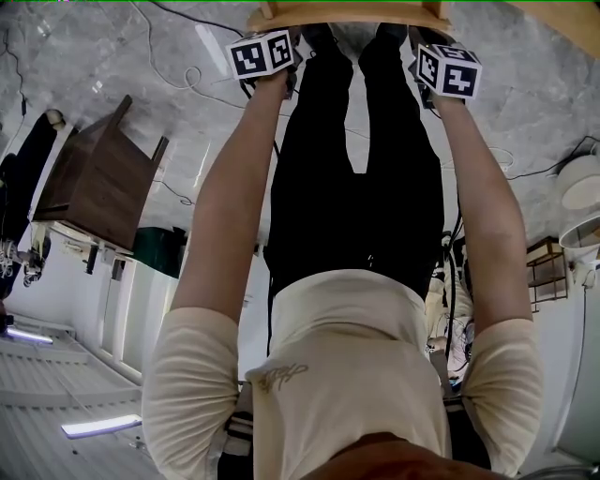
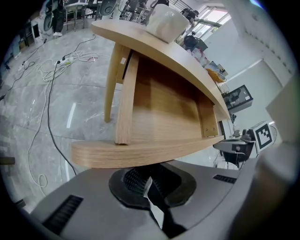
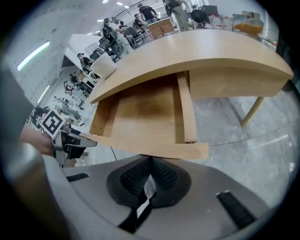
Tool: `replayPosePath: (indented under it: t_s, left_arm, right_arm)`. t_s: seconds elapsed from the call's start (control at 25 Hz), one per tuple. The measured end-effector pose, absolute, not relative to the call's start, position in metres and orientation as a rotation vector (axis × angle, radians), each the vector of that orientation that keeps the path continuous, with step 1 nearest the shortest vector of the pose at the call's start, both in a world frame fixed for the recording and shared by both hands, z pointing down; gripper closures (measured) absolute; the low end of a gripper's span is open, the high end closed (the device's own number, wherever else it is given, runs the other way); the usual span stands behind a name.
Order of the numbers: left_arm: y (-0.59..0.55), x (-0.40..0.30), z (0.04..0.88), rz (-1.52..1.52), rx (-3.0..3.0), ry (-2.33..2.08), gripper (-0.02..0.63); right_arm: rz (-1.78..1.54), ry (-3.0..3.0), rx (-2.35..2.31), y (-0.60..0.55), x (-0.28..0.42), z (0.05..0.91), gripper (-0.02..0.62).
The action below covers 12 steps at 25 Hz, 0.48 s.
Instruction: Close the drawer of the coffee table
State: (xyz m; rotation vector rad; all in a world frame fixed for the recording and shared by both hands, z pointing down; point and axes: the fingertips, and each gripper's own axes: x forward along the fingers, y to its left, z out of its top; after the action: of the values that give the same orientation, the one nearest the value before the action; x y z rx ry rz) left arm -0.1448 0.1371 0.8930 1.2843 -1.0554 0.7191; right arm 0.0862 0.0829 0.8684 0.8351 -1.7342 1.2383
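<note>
The light wooden coffee table (image 2: 140,40) (image 3: 211,47) has its drawer (image 2: 164,112) (image 3: 145,112) pulled far out, and the inside looks bare. The drawer's front panel (image 2: 140,152) (image 3: 154,149) lies straight across both gripper views. My left gripper (image 2: 148,179) is shut, with its tips right at the panel's lower edge and nothing between the pads. My right gripper (image 3: 150,169) is shut too, tips against the same panel further along. In the head view both marker cubes (image 1: 262,54) (image 1: 448,70) sit just below the drawer front (image 1: 347,13), at the ends of outstretched arms.
A white cup (image 2: 165,21) (image 3: 104,68) stands on the tabletop. Cables (image 2: 51,70) trail over the grey marble floor beside a table leg (image 2: 111,79). A dark wooden cabinet (image 1: 94,183) stands off to one side. People sit in the background (image 3: 117,30).
</note>
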Motion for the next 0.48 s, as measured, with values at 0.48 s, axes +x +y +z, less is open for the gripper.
replayPosePath:
  t_s: [0.48]
  left_arm:
    - [0.131,-0.148,0.882,0.738,1.292,-1.046,0.601]
  right_arm:
    - [1.221,-1.752,0.822,0.077,0.083,0.855,0.601]
